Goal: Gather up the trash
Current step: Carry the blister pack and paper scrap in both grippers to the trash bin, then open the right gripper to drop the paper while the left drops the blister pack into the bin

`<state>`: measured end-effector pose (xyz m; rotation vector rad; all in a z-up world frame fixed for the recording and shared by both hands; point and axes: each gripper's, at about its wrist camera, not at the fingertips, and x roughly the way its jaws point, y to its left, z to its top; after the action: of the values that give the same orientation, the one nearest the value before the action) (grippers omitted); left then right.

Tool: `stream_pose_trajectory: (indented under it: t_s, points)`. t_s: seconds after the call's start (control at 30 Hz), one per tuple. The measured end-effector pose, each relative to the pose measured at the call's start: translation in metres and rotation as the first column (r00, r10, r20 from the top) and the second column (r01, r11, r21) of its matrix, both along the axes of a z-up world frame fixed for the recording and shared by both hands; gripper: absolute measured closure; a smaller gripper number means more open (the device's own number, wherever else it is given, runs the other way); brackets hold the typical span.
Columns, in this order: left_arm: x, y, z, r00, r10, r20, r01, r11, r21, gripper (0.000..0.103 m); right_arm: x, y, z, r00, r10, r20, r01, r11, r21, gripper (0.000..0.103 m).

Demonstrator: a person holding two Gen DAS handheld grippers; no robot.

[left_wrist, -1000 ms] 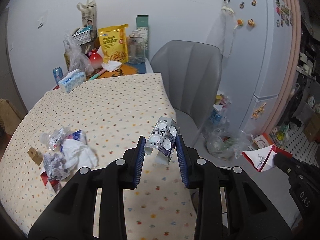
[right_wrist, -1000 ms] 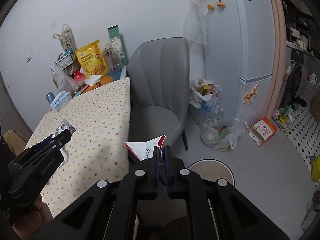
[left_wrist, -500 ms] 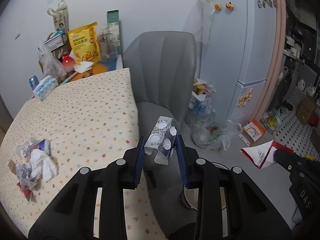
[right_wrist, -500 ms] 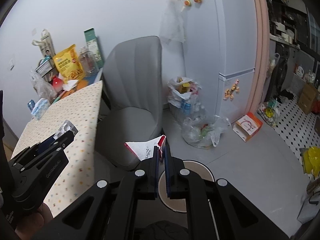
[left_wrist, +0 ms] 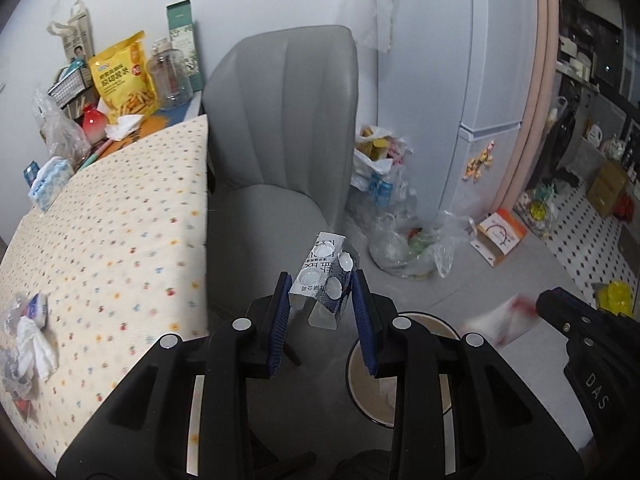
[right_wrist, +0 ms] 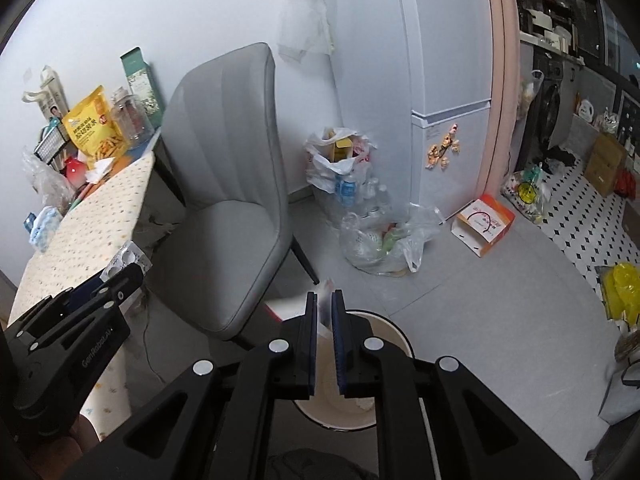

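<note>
On the far left, the table (left_wrist: 120,216) with its dotted cloth carries a heap of crumpled tissue and wrappers (left_wrist: 26,336) at its near left edge, a tissue pack (left_wrist: 50,184) farther back, and a yellow snack bag (left_wrist: 122,76) with a clear jar (left_wrist: 170,76) against the wall. Just right of the table stands a grey chair (left_wrist: 280,140). The left gripper (left_wrist: 322,312) hangs in front of the chair seat, its blue pads pressed on a crushed silver blister pack (left_wrist: 326,276) that stands up between them, tilted a little. Below and just right of it sits the round trash bin (left_wrist: 360,384), pale inside, on the grey floor. The right gripper (right_wrist: 325,322) hovers over that bin (right_wrist: 394,330); its jaws have just been opening, and a narrow gap shows between them. A white-and-red paper scrap (left_wrist: 500,320) lies blurred at its tip (whether the pads still touch it I cannot tell). Farther back, filled plastic bags (right_wrist: 380,236) slump beside the pale fridge (right_wrist: 440,80), with an orange-and-white box (right_wrist: 484,224) on the floor to the right, and a yellow bag (right_wrist: 622,288) at the far right edge
</note>
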<state>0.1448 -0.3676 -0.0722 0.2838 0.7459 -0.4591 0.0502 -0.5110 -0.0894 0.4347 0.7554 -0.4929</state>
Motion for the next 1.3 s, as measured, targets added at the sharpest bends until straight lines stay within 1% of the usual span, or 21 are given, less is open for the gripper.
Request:
stream_pose_trajectory:
  t_s: [0.03,0.07,0.1,0.2,0.33,0.4,0.47,0.67,0.87,0.97,1.0,1.07,1.1,1.13,1.17,1.23,1.3]
  points:
    - [0.001,-0.003,-0.002,1.000,-0.003,-0.003,0.003,1.000,0.004,0.072,0.001,-0.002,-0.002,1.000,-0.008,-0.003,0.008,1.000,-0.008,0.066]
    - [0.002,-0.005,-0.004,1.000,-0.006,-0.007,0.006,1.000,0.007,0.072,0.000,-0.003,-0.003,1.000,-0.015,0.000,0.015,1.000,-0.017,0.051]
    - [0.003,-0.008,-0.006,1.000,-0.009,-0.010,0.009,1.000,0.009,0.072,0.000,-0.005,-0.005,1.000,-0.024,0.000,0.024,0.999,-0.025,0.051]
    - [0.002,-0.014,-0.013,1.000,-0.014,-0.019,0.015,1.000,0.019,0.072,-0.003,-0.013,-0.012,1.000,-0.031,-0.006,0.031,1.000,-0.002,0.052]
    - [0.000,-0.023,-0.019,0.999,-0.031,-0.032,0.032,0.999,0.028,0.072,-0.015,-0.022,-0.015,0.998,-0.060,-0.011,0.060,0.998,-0.004,0.049]
    - [-0.002,-0.028,-0.021,0.998,-0.043,-0.038,0.044,0.999,0.029,0.072,-0.021,-0.025,-0.014,0.997,-0.074,-0.015,0.073,0.997,-0.016,0.046]
    - [-0.006,-0.034,-0.023,0.997,-0.063,-0.045,0.064,0.998,0.028,0.072,-0.030,-0.028,-0.011,0.995,-0.096,-0.022,0.095,0.995,-0.044,0.037]
    - [-0.020,-0.058,-0.031,0.989,-0.130,-0.067,0.132,0.991,0.023,0.072,-0.056,-0.039,-0.008,0.984,-0.167,-0.054,0.161,0.982,-0.101,0.028]
    - [-0.031,-0.076,-0.032,0.982,-0.176,-0.073,0.177,0.984,0.012,0.071,-0.069,-0.048,-0.002,0.977,-0.205,-0.066,0.195,0.972,-0.134,0.024]
    - [-0.032,-0.081,-0.033,0.978,-0.194,-0.081,0.195,0.981,0.006,0.061,-0.074,-0.051,0.000,0.973,-0.223,-0.063,0.213,0.967,-0.141,0.022]
    - [-0.033,-0.082,-0.032,0.977,-0.197,-0.079,0.198,0.980,0.006,0.050,-0.074,-0.051,0.000,0.972,-0.225,-0.063,0.215,0.966,-0.143,0.022]
    - [-0.035,-0.081,-0.029,0.977,-0.202,-0.068,0.203,0.979,-0.002,0.035,-0.075,-0.052,0.001,0.971,-0.229,-0.062,0.219,0.965,-0.143,0.021]
    - [-0.035,-0.080,-0.026,0.978,-0.200,-0.057,0.200,0.980,-0.001,0.030,-0.076,-0.051,0.002,0.971,-0.230,-0.060,0.220,0.965,-0.144,0.021]
    - [-0.035,-0.078,-0.023,0.979,-0.199,-0.049,0.200,0.980,-0.002,0.027,-0.076,-0.050,0.003,0.971,-0.232,-0.056,0.222,0.964,-0.145,0.021]
    - [-0.033,-0.077,-0.022,0.979,-0.198,-0.046,0.198,0.980,-0.004,0.022,-0.076,-0.050,0.005,0.972,-0.231,-0.050,0.222,0.964,-0.144,0.021]
    - [-0.031,-0.070,-0.016,0.983,-0.180,-0.034,0.180,0.984,-0.003,0.018,-0.075,-0.046,0.007,0.974,-0.224,-0.044,0.215,0.965,-0.148,0.021]
    - [-0.028,-0.061,-0.010,0.987,-0.161,-0.024,0.161,0.987,-0.013,0.011,-0.074,-0.041,0.010,0.976,-0.215,-0.040,0.207,0.967,-0.149,0.020]
